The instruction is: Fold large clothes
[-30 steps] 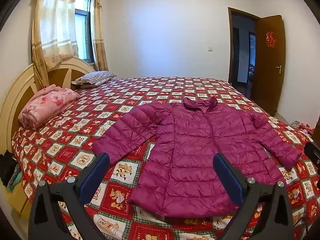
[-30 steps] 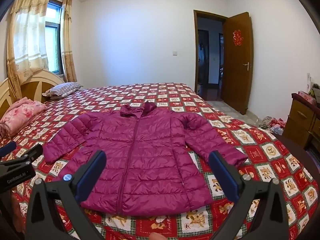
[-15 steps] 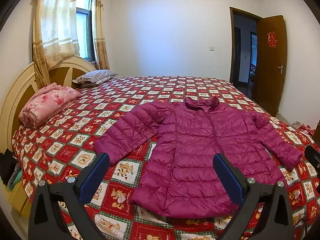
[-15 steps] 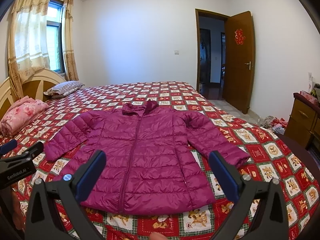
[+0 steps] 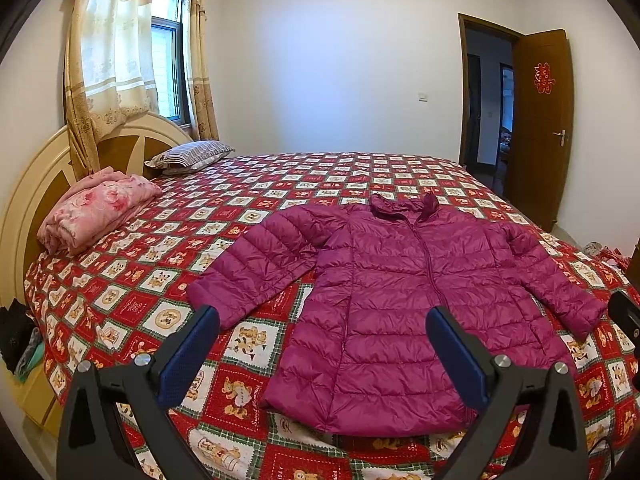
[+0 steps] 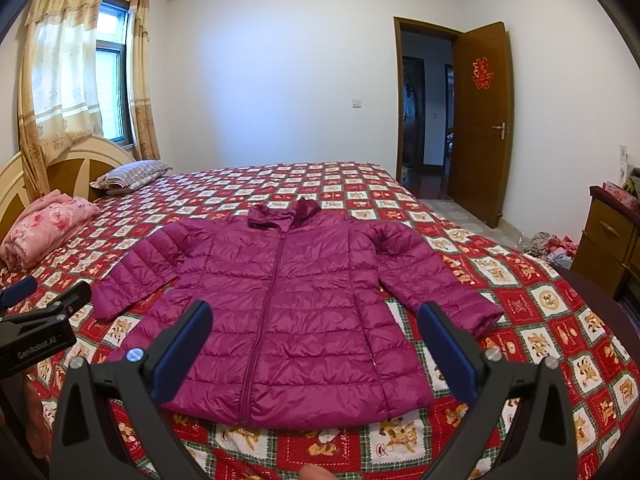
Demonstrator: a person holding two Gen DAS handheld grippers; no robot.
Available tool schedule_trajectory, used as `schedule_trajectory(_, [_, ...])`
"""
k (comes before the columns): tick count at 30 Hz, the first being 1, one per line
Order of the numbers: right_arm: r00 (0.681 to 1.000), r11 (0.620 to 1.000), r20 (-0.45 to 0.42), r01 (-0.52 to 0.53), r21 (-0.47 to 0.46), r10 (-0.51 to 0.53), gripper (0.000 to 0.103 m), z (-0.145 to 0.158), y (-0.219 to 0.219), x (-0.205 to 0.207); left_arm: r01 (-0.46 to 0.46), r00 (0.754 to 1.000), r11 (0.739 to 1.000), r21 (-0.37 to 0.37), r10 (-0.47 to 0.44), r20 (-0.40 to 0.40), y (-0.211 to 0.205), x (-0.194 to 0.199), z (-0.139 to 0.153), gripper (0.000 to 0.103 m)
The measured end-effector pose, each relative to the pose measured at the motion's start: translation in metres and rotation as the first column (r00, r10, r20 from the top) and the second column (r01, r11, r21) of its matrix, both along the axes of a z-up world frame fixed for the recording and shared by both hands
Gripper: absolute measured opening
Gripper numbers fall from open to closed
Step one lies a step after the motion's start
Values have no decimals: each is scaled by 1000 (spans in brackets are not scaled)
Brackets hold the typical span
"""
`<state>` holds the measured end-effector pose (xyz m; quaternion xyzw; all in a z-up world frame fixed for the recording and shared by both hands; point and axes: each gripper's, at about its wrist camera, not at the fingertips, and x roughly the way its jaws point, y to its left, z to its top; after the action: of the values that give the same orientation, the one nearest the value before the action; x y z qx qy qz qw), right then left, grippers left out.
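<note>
Your left claw (image 5: 322, 334) hovers wide open over the near hem, level, pointing far across the bed (image 5: 360, 168), nothing held. Right claw (image 6: 314, 330) same pose: jaws spread wide, empty. Magenta puffer jacket (image 6: 288, 300) lies flat, front up, zipped, on the near half of the bed. Long axis runs near-far: collar far, hem near. Sleeves splay out left and right, angled toward you.
</note>
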<state>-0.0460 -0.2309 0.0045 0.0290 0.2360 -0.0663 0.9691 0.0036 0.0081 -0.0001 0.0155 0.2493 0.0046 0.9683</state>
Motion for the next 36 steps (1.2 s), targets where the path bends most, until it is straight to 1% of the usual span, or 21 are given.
schedule_trajectory(20, [1000, 1000, -4, -6, 1, 6, 103, -2, 2, 0, 1, 1000, 1000, 0, -1, -2, 6, 2, 0, 102])
schedule_trajectory(36, [1000, 1000, -6, -7, 0, 7, 103, -3, 3, 0, -1, 1000, 1000, 2, 1, -1, 3, 2, -1, 102])
